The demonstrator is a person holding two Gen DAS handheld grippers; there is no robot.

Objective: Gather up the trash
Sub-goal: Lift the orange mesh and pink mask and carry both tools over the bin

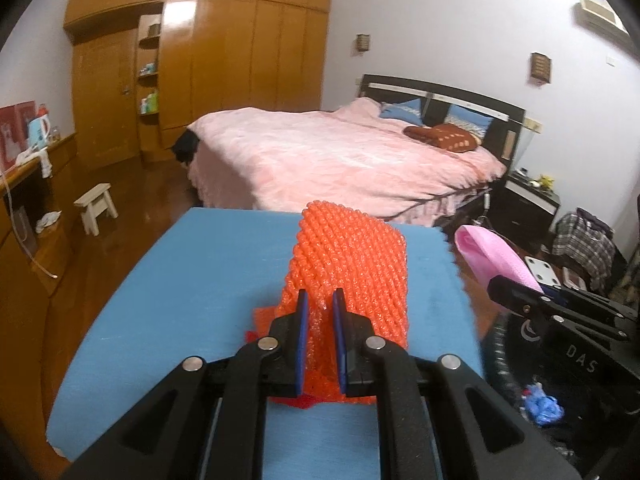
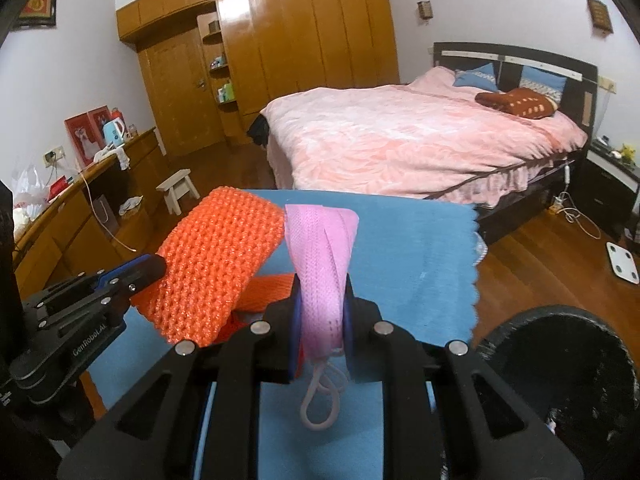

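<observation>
Both pieces of trash are picked, so this is the carry step, drop-off next.

Left gripper (image 1: 320,300): jaws clamped on the orange foam-net sleeve (image 1: 348,256), which sticks up and forward from the pads, clear above the blue cloth-covered counter (image 1: 180,280). A second flat orange scrap (image 2: 272,286) sits on the counter just beneath it, not gripped as far as I can tell.

Right gripper (image 2: 322,300): jaws clamped on the folded pink mesh strip with a white elastic loop (image 2: 320,248), loop dangling below the pads — looks like a face mask.

The black round bin (image 2: 568,380) sits low to the right, off the counter edge, with blue scrap already inside.

Next move, my read: swing both loads over the bin mouth, get well inside the rim, then release — the foam net is light and may drift or snag on the pads. Then return for the orange scrap.
</observation>
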